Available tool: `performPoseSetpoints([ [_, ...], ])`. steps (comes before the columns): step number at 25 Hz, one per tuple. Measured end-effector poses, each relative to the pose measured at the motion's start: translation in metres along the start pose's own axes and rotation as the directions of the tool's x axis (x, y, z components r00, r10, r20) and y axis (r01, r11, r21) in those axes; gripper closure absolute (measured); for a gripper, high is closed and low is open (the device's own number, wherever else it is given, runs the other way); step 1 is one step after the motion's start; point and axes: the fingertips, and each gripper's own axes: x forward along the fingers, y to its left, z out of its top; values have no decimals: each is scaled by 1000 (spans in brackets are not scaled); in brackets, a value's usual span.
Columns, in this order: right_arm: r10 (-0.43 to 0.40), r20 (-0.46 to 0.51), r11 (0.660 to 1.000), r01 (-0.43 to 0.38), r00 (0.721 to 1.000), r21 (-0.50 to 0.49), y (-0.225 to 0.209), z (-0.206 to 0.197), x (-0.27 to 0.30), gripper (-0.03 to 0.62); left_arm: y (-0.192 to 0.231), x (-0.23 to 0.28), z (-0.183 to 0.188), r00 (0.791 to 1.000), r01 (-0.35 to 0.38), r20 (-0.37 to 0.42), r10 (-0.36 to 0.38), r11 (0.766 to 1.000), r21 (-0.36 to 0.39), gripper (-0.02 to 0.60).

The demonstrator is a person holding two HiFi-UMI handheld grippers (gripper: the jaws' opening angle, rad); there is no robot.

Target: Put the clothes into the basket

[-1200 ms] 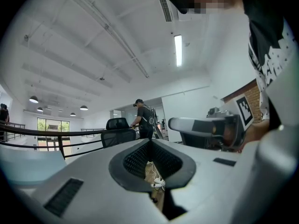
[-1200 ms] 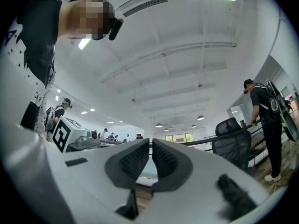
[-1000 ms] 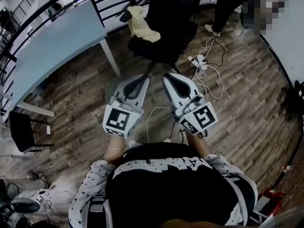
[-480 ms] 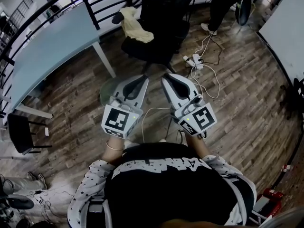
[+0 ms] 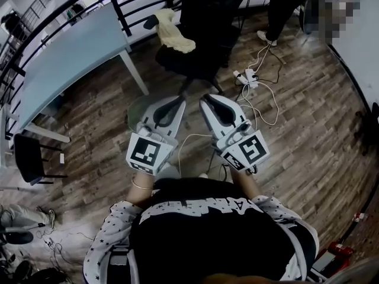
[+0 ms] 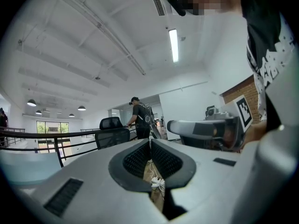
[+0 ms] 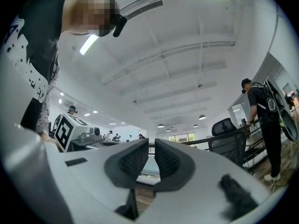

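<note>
Dark wood-plank flooring spreads below me, and on it stands a black office chair with the pale yellow crumpled garment draped over its left side, ahead of me and clear of both tools. My left gripper and right gripper point towards that chair side by side, each with its fingers clenched together on nothing. Off to the left stands a light blue-grey table, and a white power strip with cables lies right of the chair.
</note>
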Motion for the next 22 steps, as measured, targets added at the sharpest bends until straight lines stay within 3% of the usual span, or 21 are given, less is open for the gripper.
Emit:
performPoseSetpoints([
  [14,-46,-26,998,45,999,-32,-35,0,4,560,7,45,9,997,62,45,-62,998,-5,560],
  [22,-29,-42,998,26,999,-54,-45,-6,31,560,34,53,6,998,41,51,-41,999,-6,560],
])
